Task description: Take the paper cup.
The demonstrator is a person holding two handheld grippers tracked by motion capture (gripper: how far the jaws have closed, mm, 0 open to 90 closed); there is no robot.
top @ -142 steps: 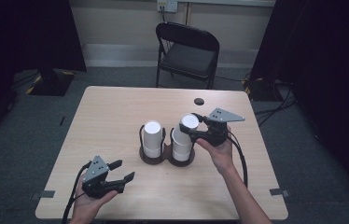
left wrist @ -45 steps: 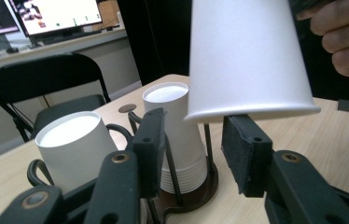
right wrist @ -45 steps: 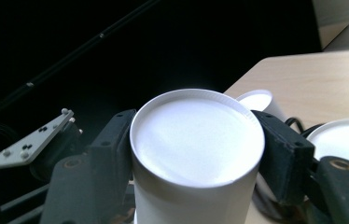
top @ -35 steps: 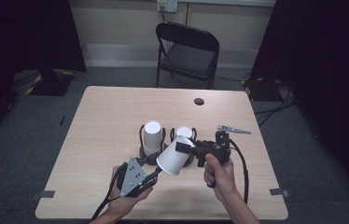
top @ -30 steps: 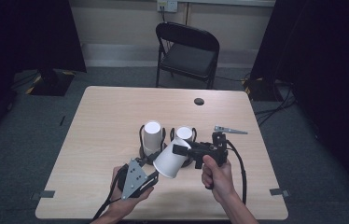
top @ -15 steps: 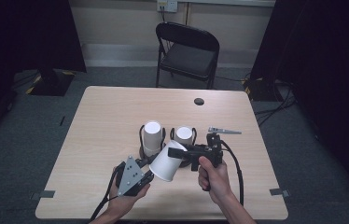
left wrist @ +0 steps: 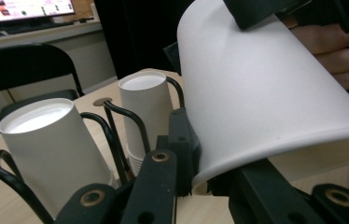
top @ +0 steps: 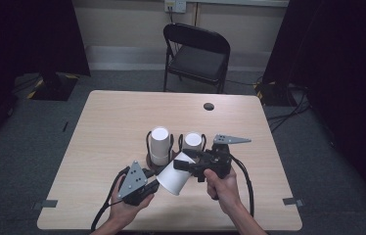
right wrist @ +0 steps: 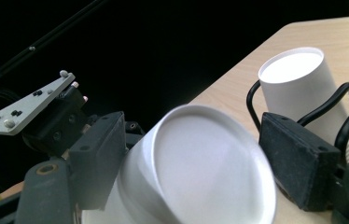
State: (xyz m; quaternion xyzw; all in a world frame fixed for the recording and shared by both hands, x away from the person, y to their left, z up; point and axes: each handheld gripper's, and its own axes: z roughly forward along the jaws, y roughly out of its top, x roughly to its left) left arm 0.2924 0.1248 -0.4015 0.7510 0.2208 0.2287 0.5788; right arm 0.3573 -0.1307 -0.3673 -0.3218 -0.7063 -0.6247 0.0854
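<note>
You hold the white paper cup (top: 173, 175) tipped on its side above the near middle of the table (top: 102, 127), just in front of the two racked cups (top: 160, 144), so it can pass between hands. Your left gripper (top: 148, 183) is clamped tight on the cup's rim at its wide end. Your right gripper (top: 185, 162) has just been opening; its jaws stand partly apart around the cup's closed base, easing off it.
</note>
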